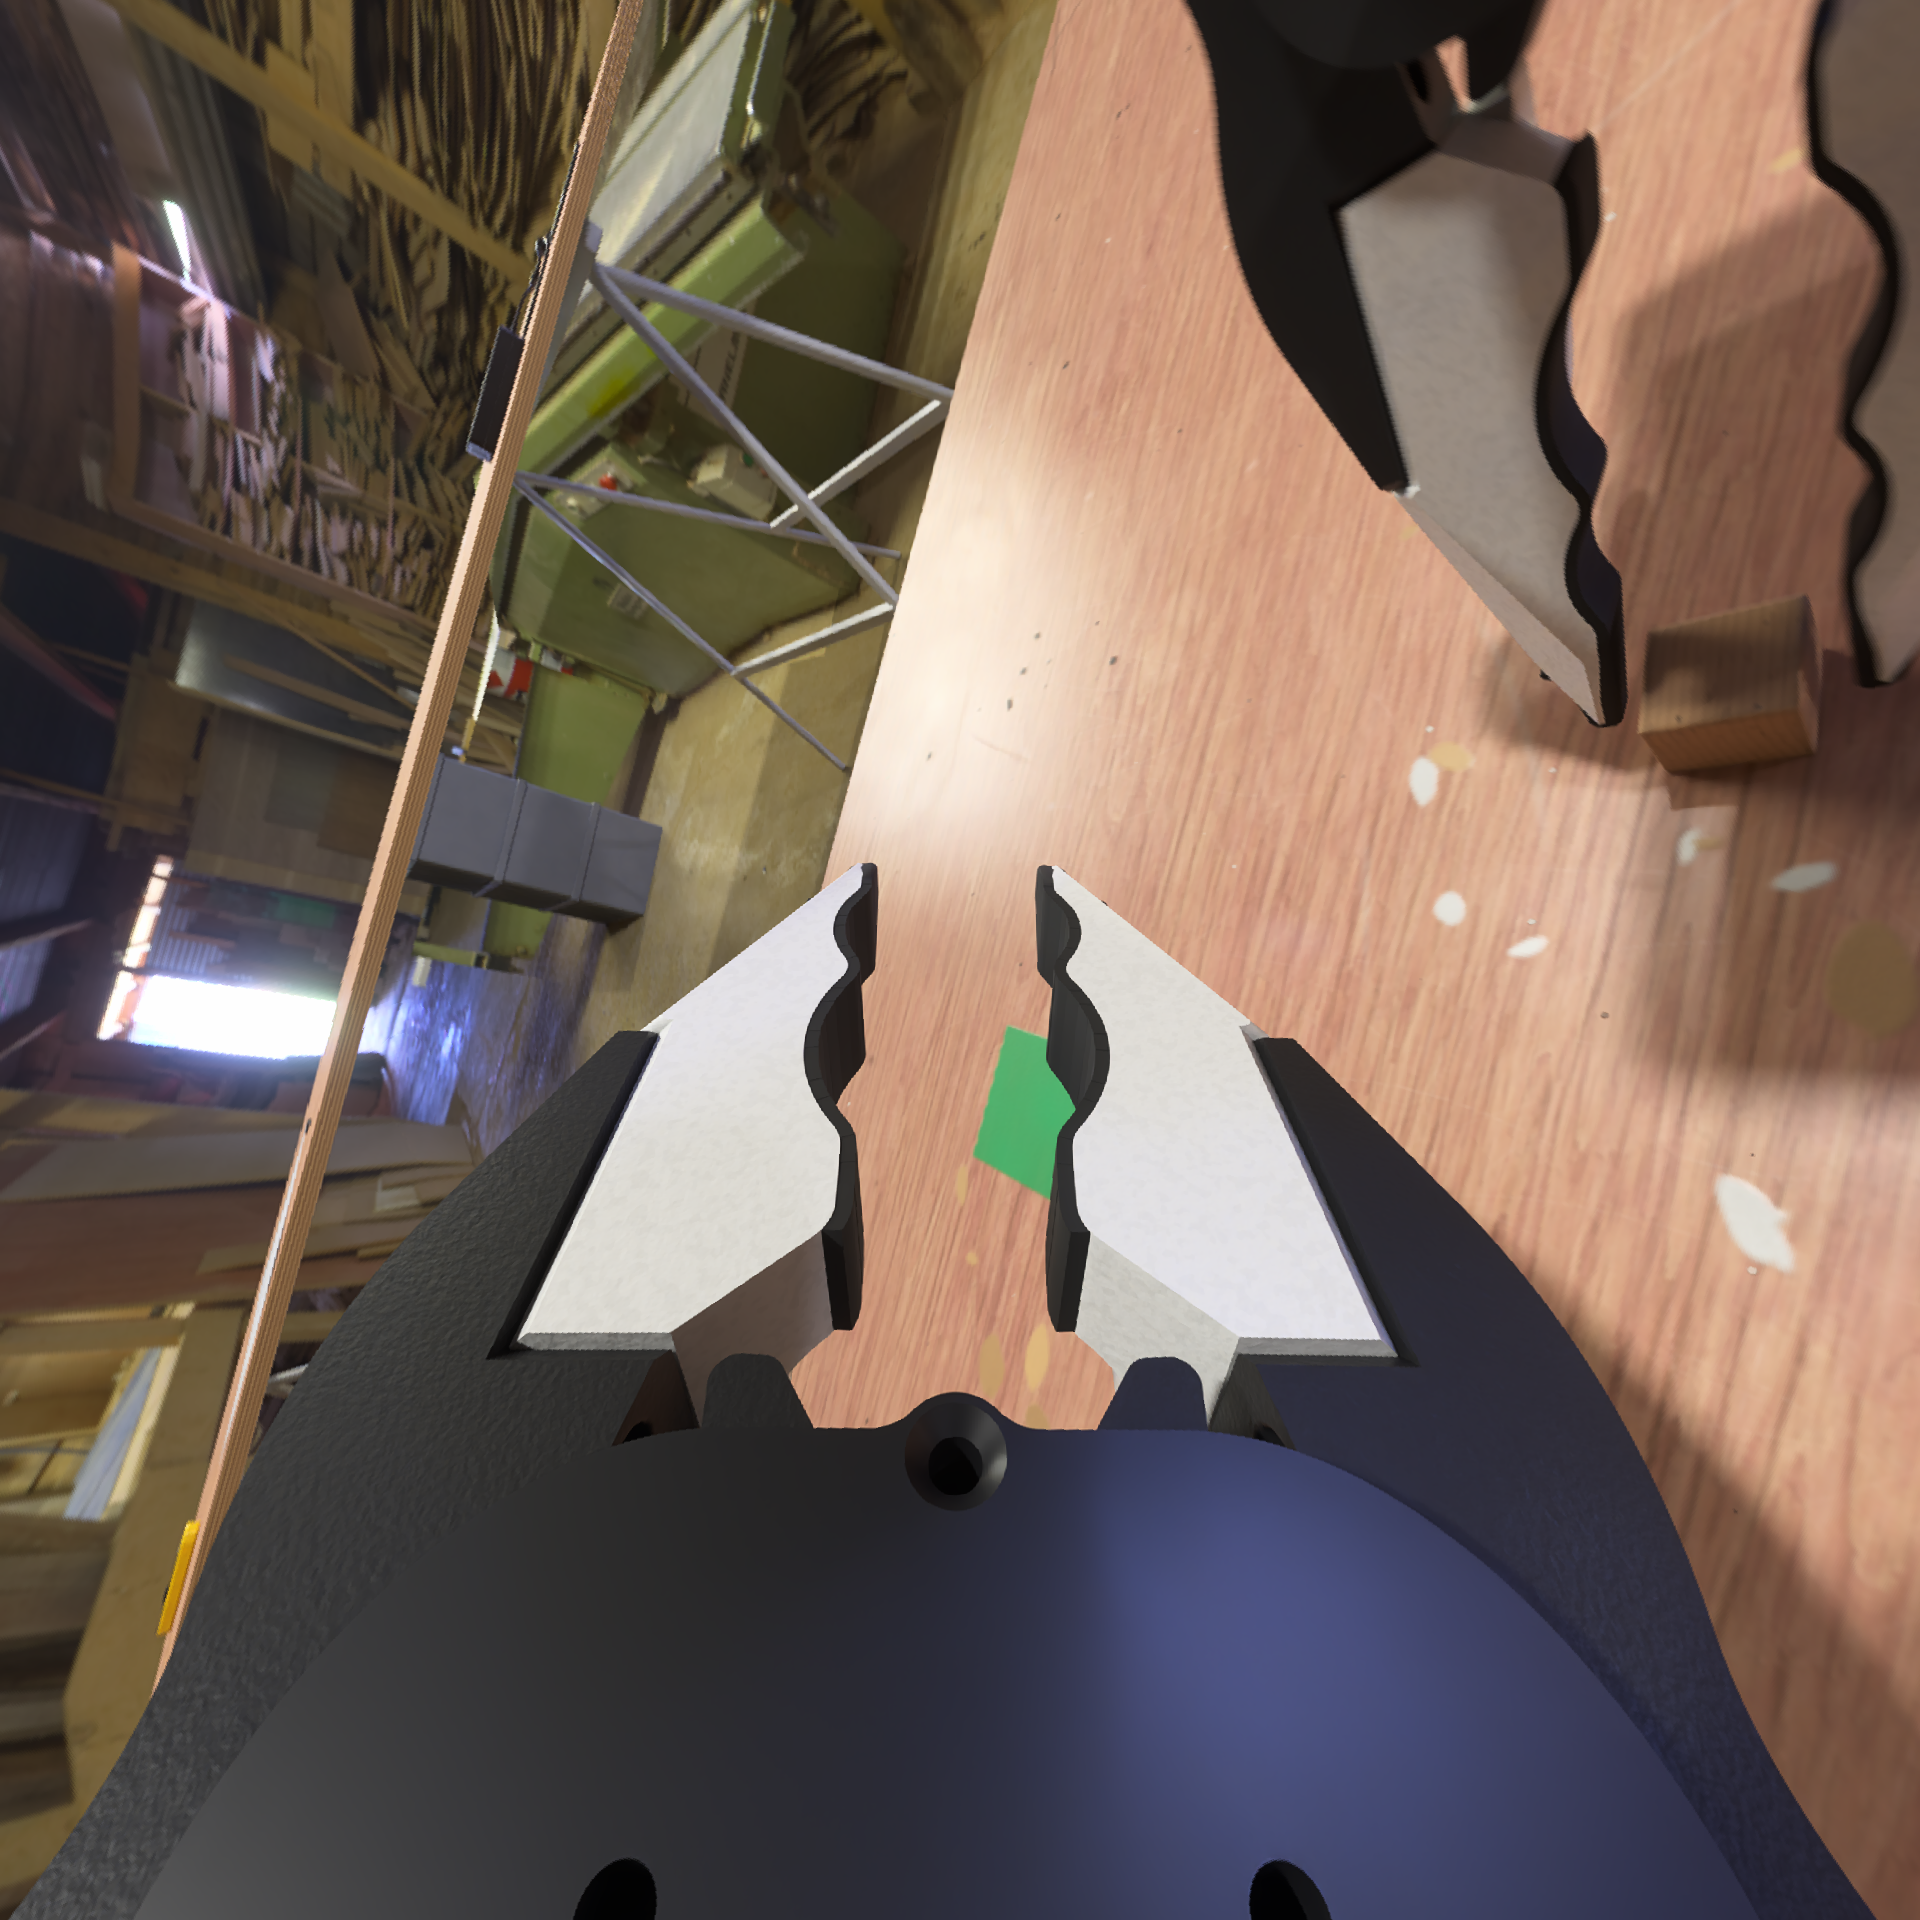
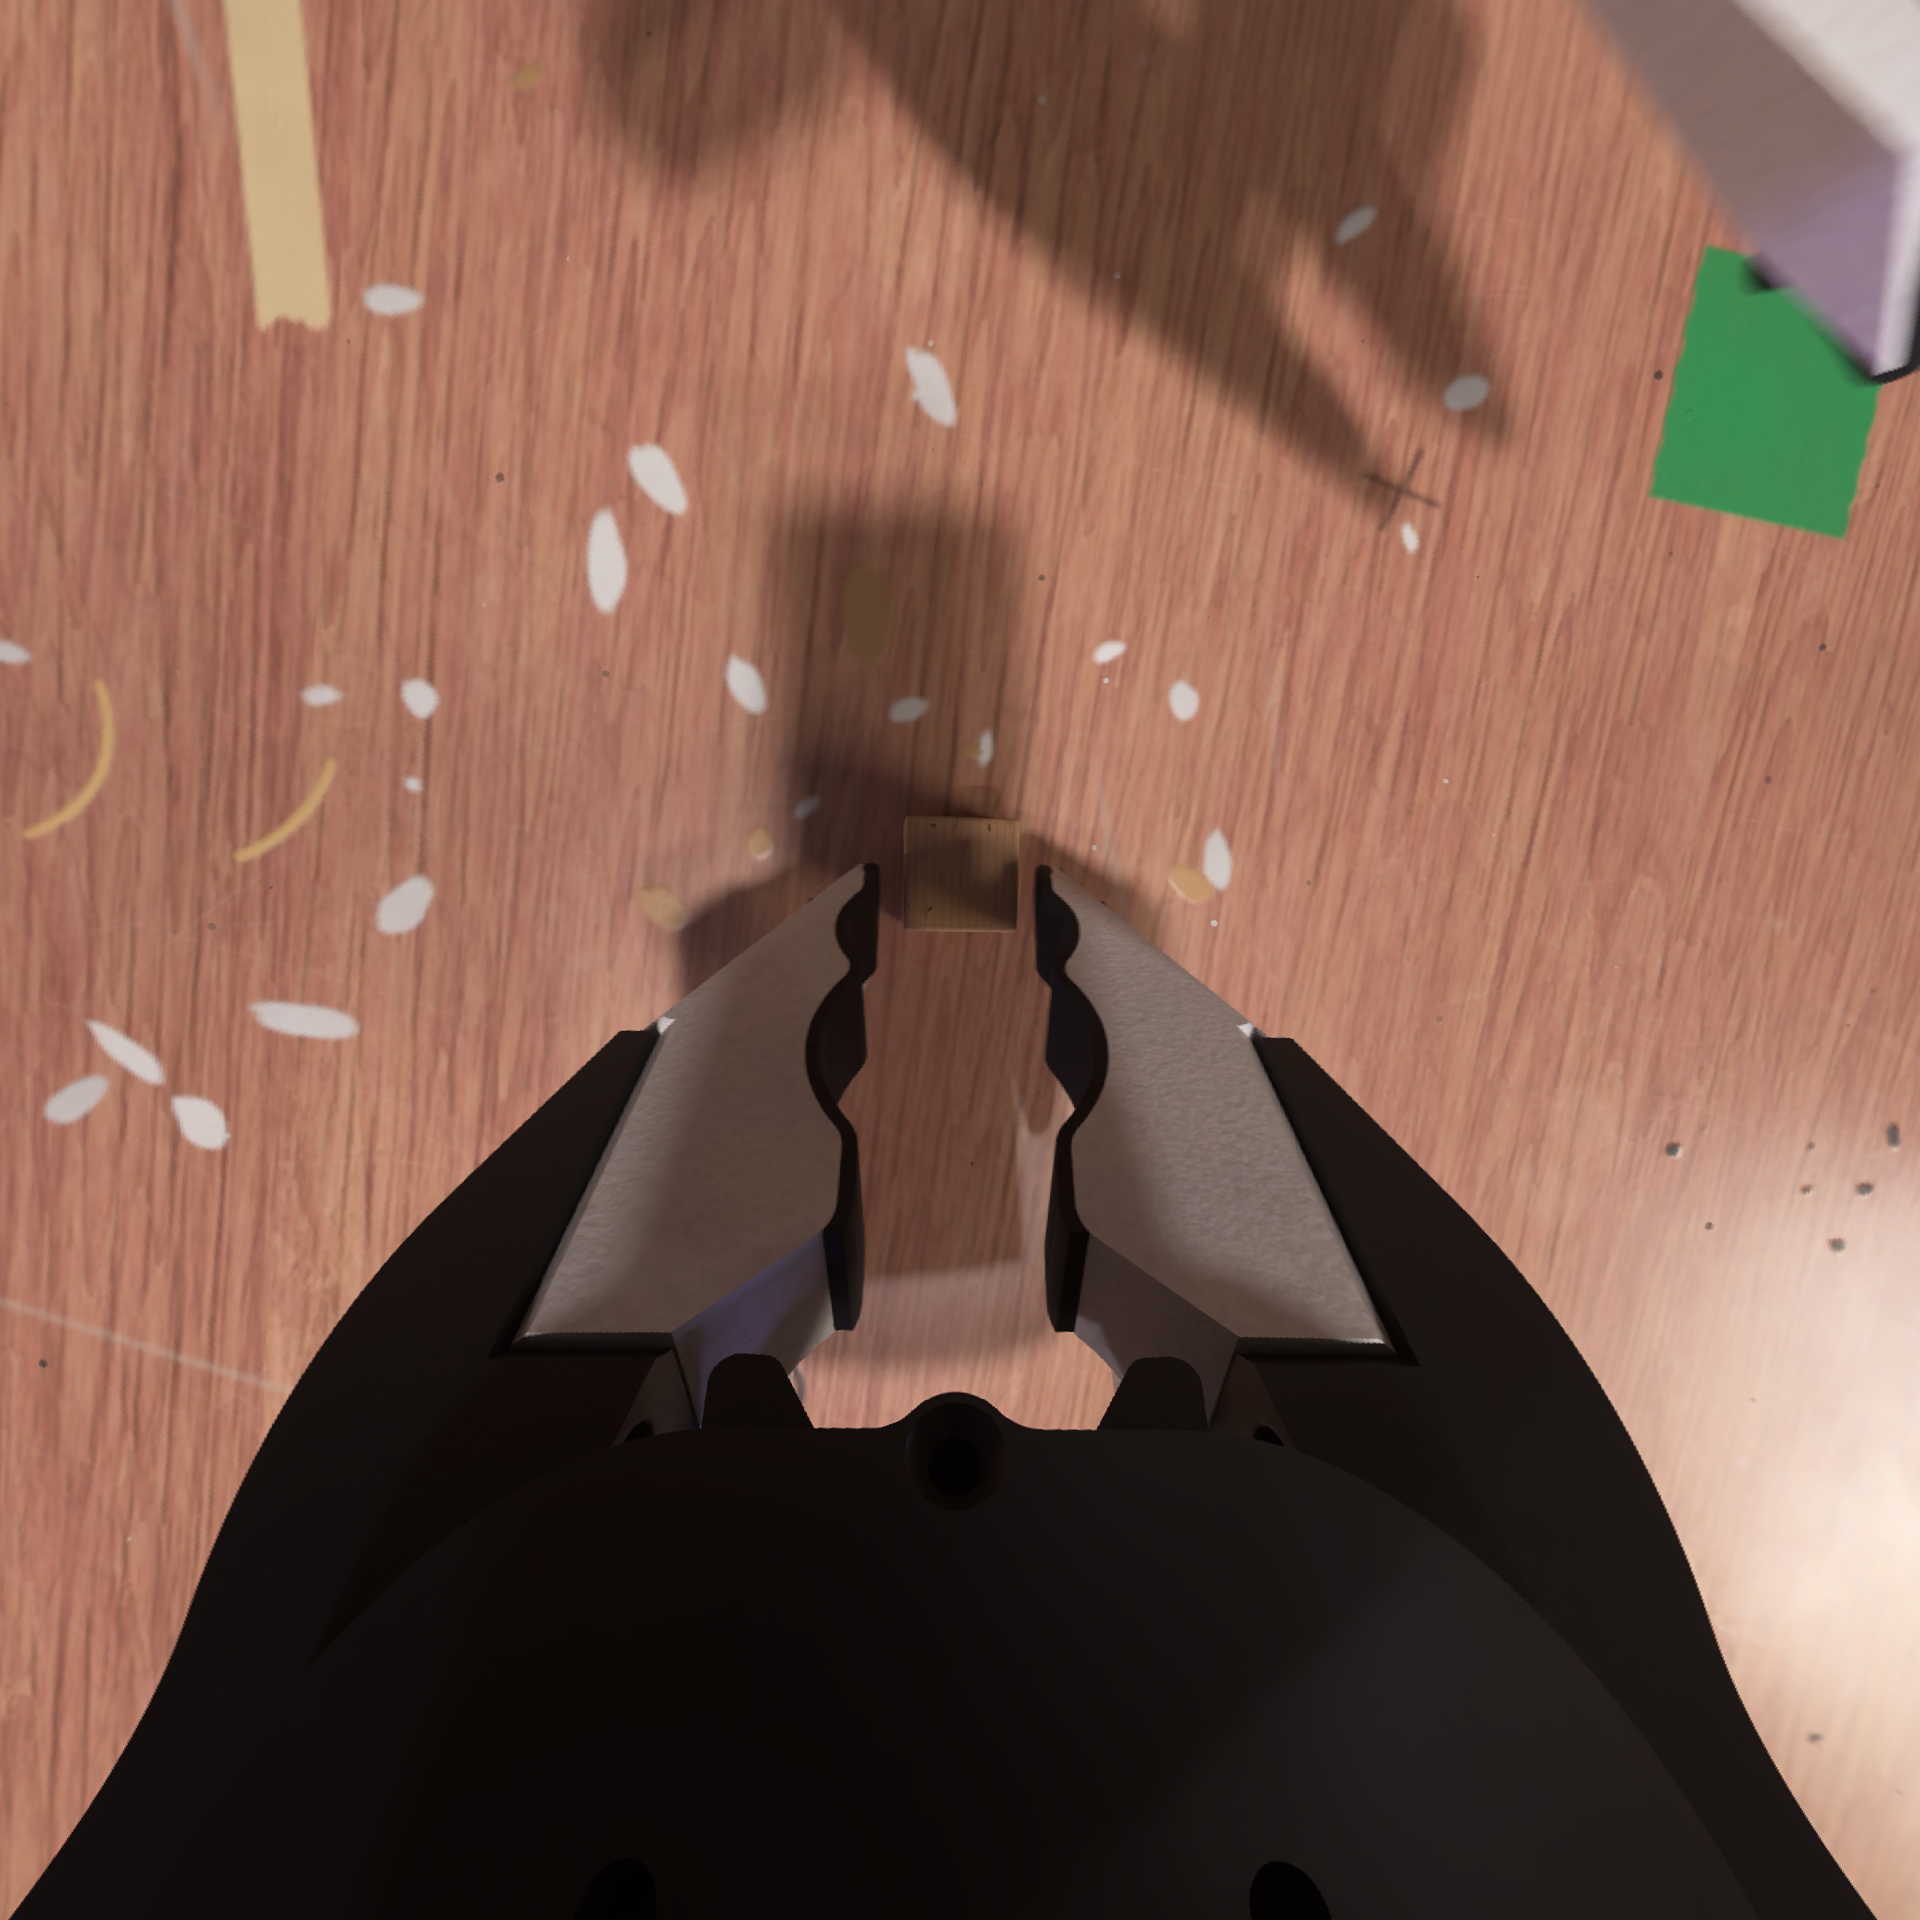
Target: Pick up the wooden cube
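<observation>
The wooden cube [image 2: 960, 875] is small and tan and rests on the wooden table. In the right wrist view it sits just past my right gripper [image 2: 956, 883], between the two open fingertips, with a gap on each side. In the left wrist view the cube [image 1: 1730, 694] lies at the far right, and the right gripper [image 1: 1745, 675] stands over it with a finger on either side, not touching. My left gripper [image 1: 956, 883] is open and empty, held low over the table away from the cube.
A green patch [image 2: 1766, 416] lies on the table under the left gripper's finger [image 2: 1829, 156]; it also shows in the left wrist view [image 1: 1018, 1117]. White and tan paint flecks [image 2: 608, 561] dot the wood. The table's left edge [image 1: 894, 644] drops to a workshop floor.
</observation>
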